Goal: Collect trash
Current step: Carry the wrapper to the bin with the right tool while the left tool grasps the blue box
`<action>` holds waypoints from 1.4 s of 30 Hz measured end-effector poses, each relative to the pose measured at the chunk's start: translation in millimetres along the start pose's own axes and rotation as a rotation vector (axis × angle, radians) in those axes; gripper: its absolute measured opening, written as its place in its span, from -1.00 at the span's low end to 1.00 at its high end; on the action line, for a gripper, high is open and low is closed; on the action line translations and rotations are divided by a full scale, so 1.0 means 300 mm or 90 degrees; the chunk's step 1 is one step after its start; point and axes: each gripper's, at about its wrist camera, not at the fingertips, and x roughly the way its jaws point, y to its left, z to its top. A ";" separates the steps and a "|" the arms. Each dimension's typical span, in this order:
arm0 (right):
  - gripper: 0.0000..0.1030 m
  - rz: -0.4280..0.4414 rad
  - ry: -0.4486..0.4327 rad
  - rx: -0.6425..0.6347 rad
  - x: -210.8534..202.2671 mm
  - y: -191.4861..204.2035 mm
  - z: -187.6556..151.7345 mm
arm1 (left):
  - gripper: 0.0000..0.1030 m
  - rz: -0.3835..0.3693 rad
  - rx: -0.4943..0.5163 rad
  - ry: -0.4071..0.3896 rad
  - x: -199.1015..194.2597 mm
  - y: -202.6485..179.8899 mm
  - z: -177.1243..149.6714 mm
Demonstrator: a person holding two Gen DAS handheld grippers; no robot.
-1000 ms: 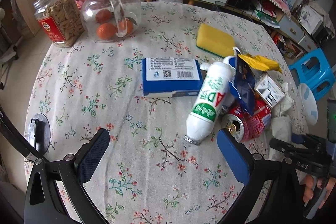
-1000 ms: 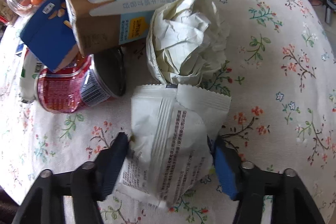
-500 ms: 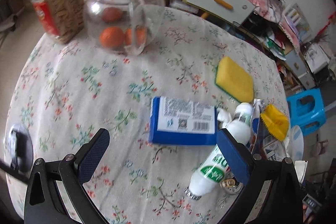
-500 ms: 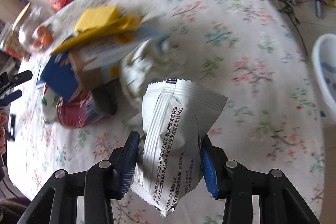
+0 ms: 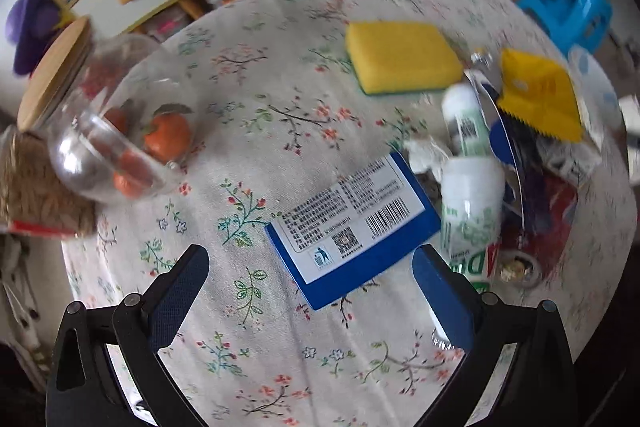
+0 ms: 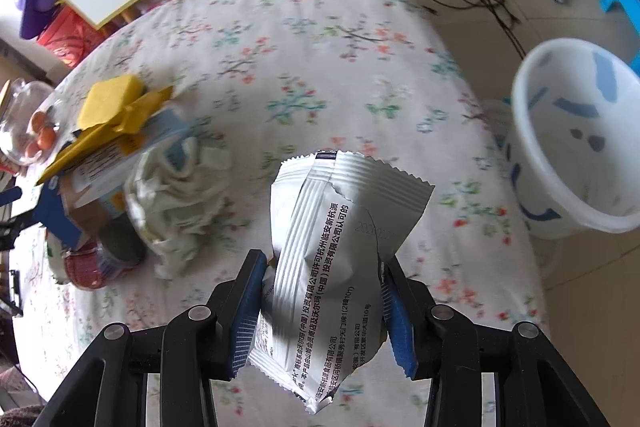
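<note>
Wrapper point(image 6: 340, 251) pinched in right gripper point(image 6: 320, 303) above table edge point(image 6: 496, 187), near bin point(image 6: 580, 219); left gripper point(image 5: 312, 291) gapes empty; trash pile point(image 6: 120, 187) awaits, apparently barely begun.

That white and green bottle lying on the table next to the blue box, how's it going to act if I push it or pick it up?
The bottle lies on its side and looks round, so it will probably roll if nudged. It seems to be plastic, so likely light. It rests against the blue box and the trash pile, which may shift with it.
</note>
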 end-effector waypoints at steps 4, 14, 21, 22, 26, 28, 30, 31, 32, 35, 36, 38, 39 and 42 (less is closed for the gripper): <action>-0.04 -0.009 0.008 0.012 0.009 -0.046 0.008 | 0.99 0.044 0.082 0.048 0.052 -0.042 0.005; -0.04 0.001 0.019 0.018 0.019 -0.067 0.029 | 0.99 0.035 0.111 0.015 0.144 -0.068 0.062; -0.04 0.010 0.011 0.022 0.006 -0.068 0.048 | 0.67 -0.050 -0.067 -0.023 0.144 0.015 -0.004; -0.04 0.012 0.009 0.023 0.003 -0.067 0.052 | 0.62 -0.051 -0.086 -0.027 0.138 0.027 -0.017; -0.04 0.019 0.001 0.030 -0.005 -0.060 0.065 | 0.49 -0.047 -0.152 -0.030 0.104 0.045 -0.084; -0.04 0.018 -0.004 0.031 -0.010 -0.058 0.071 | 0.47 -0.035 -0.189 -0.033 0.080 0.054 -0.115; -0.04 0.011 -0.011 0.038 -0.016 -0.067 0.080 | 0.45 -0.031 -0.241 -0.037 0.051 0.065 -0.151; -0.04 0.010 -0.016 0.045 -0.022 -0.077 0.083 | 0.45 -0.032 -0.270 -0.039 0.032 0.045 -0.184; -0.04 0.011 -0.020 0.056 -0.028 -0.091 0.086 | 0.44 -0.033 -0.296 -0.039 0.019 0.034 -0.202; -0.04 0.017 -0.028 0.088 -0.047 -0.135 0.091 | 0.43 -0.050 -0.356 -0.053 -0.021 0.038 -0.246; -0.04 0.019 -0.030 0.095 -0.053 -0.148 0.091 | 0.43 -0.054 -0.364 -0.065 -0.043 0.030 -0.251; -0.04 0.022 -0.037 0.118 -0.068 -0.181 0.089 | 0.43 -0.061 -0.363 -0.087 -0.085 -0.001 -0.247; -0.04 0.024 -0.040 0.125 -0.074 -0.192 0.089 | 0.43 -0.066 -0.361 -0.103 -0.110 -0.020 -0.242; -0.04 0.024 -0.050 0.150 -0.097 -0.237 0.083 | 0.43 -0.076 -0.348 -0.136 -0.163 -0.096 -0.217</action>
